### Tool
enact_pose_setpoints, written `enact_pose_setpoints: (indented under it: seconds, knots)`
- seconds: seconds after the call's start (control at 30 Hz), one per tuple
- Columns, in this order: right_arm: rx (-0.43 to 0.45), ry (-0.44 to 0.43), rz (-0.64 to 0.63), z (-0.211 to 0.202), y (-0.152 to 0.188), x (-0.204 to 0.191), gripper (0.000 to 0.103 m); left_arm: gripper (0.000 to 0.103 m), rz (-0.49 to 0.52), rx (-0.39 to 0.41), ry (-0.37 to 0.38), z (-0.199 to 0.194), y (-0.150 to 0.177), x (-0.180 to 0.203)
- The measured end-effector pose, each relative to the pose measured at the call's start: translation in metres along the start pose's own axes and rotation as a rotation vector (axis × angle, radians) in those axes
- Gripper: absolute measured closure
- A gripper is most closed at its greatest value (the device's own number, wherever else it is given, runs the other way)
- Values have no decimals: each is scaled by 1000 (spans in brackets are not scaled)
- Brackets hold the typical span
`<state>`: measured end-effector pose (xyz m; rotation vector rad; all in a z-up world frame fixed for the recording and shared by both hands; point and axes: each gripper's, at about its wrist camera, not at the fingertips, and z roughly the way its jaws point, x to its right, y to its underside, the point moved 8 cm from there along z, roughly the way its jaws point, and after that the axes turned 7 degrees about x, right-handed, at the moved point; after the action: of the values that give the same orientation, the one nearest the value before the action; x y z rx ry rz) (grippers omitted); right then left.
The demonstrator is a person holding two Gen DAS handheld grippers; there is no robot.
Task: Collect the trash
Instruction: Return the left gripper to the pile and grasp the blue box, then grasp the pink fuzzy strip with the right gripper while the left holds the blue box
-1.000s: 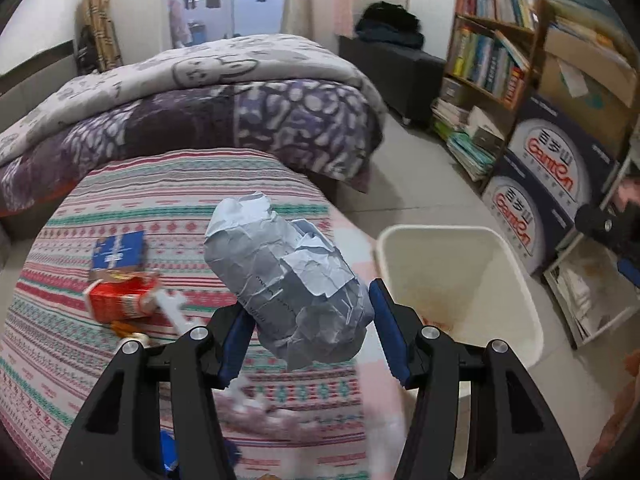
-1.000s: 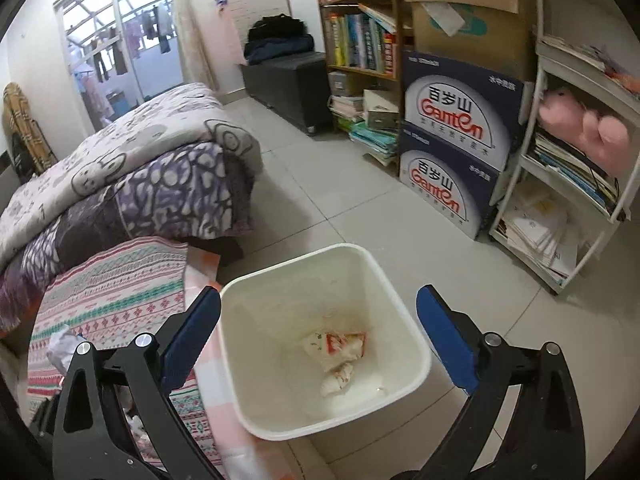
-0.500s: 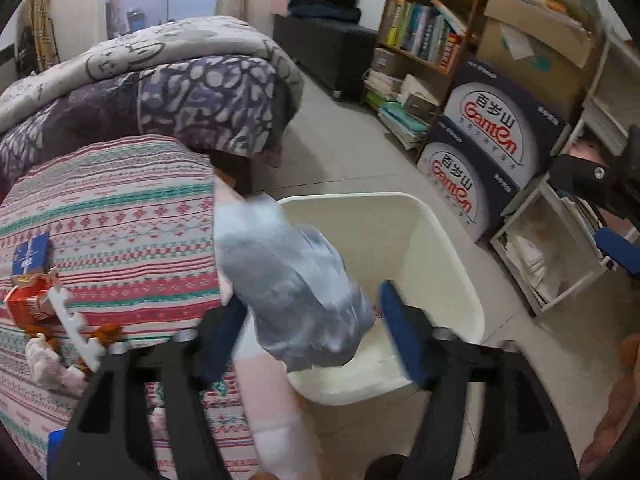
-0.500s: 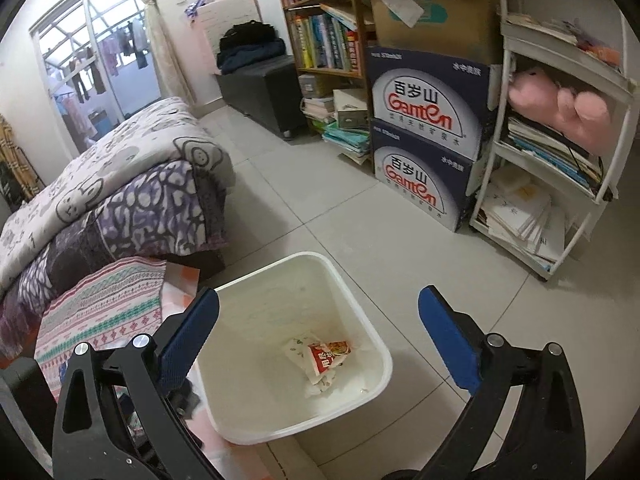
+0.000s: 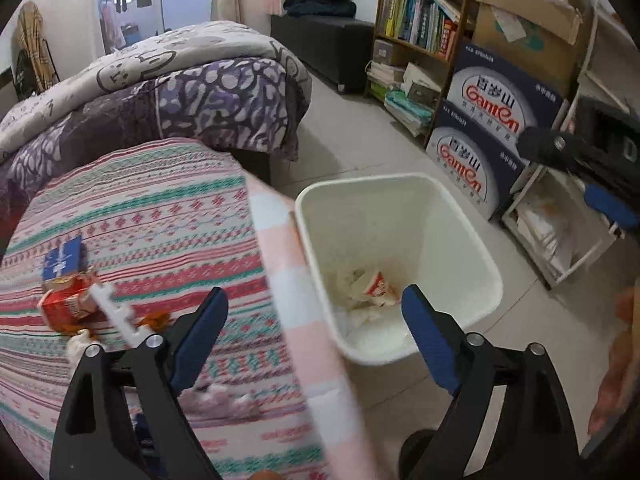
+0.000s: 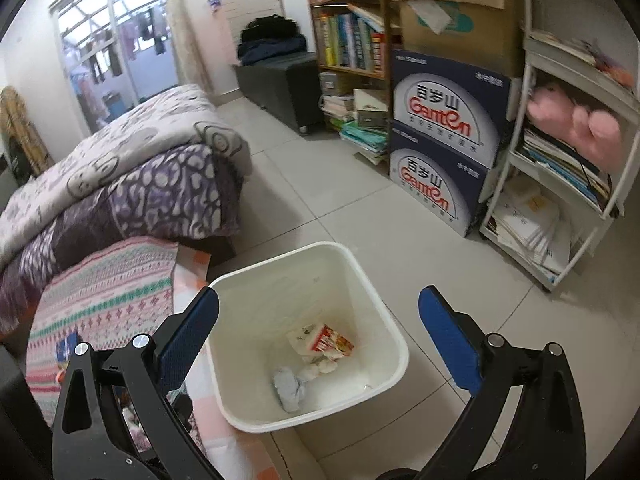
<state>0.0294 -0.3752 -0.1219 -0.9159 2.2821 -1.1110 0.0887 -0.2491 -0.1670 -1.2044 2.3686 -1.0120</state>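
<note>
A white trash bin stands on the floor beside the patterned table; it also shows in the right wrist view. Inside lie a red-and-white wrapper and a grey crumpled paper ball. My left gripper is open and empty above the table edge and bin rim. My right gripper is open and empty above the bin. On the table lie a red carton, a blue packet, a white plastic strip and pale tissue scraps.
The striped tablecloth covers the table at left. A bed with a purple quilt stands behind. Blue Ganten boxes, a bookshelf and a white rack line the right wall. Tiled floor surrounds the bin.
My left gripper swung right from over the table to the bin, opened, and the grey paper ball dropped into the bin. My right gripper drew back slightly, staying open.
</note>
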Motion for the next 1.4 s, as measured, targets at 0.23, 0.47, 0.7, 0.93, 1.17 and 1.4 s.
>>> enact_pose_setpoints:
  seconds: [0.23, 0.47, 0.7, 0.93, 1.17, 1.4]
  knots:
    - [-34, -43, -72, -5, 17, -32, 7, 14, 121, -104, -79, -15, 37, -30]
    - [-100, -91, -169, -3, 41, -68, 7, 14, 284, -271, -161, -28, 88, -65]
    - [-155, -141, -251, -3, 63, -109, 7, 14, 345, -426, -201, -39, 141, -113]
    - [-222, -201, -383, -1, 96, -154, 7, 15, 254, -499, -141, -38, 167, -141]
    - [-304, -272, -459, 4, 128, -193, 7, 69, 144, -504, -79, -50, 174, -166]
    - [-330, -340, -540, -1, 151, -229, 7, 69, 4, -424, -158, -72, 158, -221]
